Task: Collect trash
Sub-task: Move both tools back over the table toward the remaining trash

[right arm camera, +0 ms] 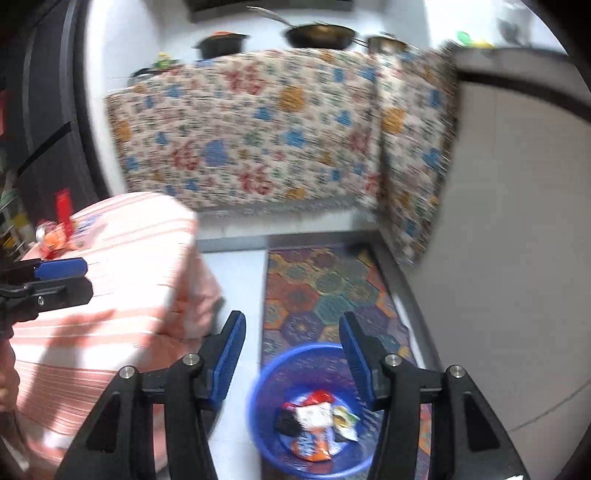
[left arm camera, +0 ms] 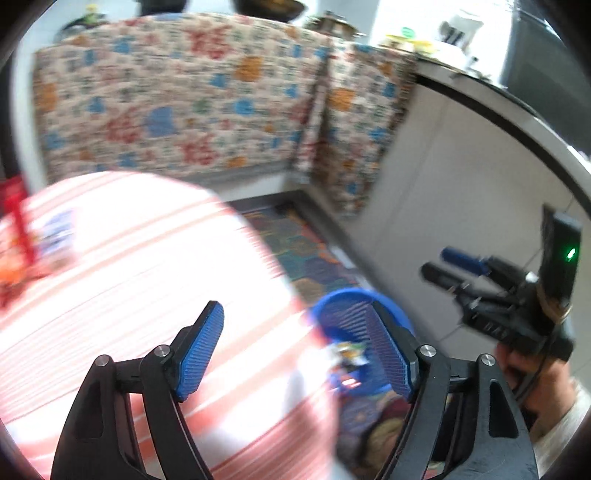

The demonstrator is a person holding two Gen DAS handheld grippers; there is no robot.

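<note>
A blue mesh bin (right arm camera: 269,428) stands on the floor and holds several crumpled wrappers (right arm camera: 314,417). My right gripper (right arm camera: 293,358) is open and empty, directly above the bin. The bin also shows in the left wrist view (left arm camera: 332,306). My left gripper (left arm camera: 295,350) is open and empty, over the edge of the striped table (left arm camera: 122,295). More trash lies at the table's far left: a red wrapper (left arm camera: 20,229) and a white-blue packet (left arm camera: 57,232). It also shows in the right wrist view as a small pile (right arm camera: 59,229). Both views are blurred.
A floral cloth (right arm camera: 251,129) hangs over the counter behind. Pans (right arm camera: 317,35) sit on the counter top. A colourful hexagon rug (right arm camera: 325,288) lies under the bin. A white cabinet wall (right arm camera: 517,258) stands on the right.
</note>
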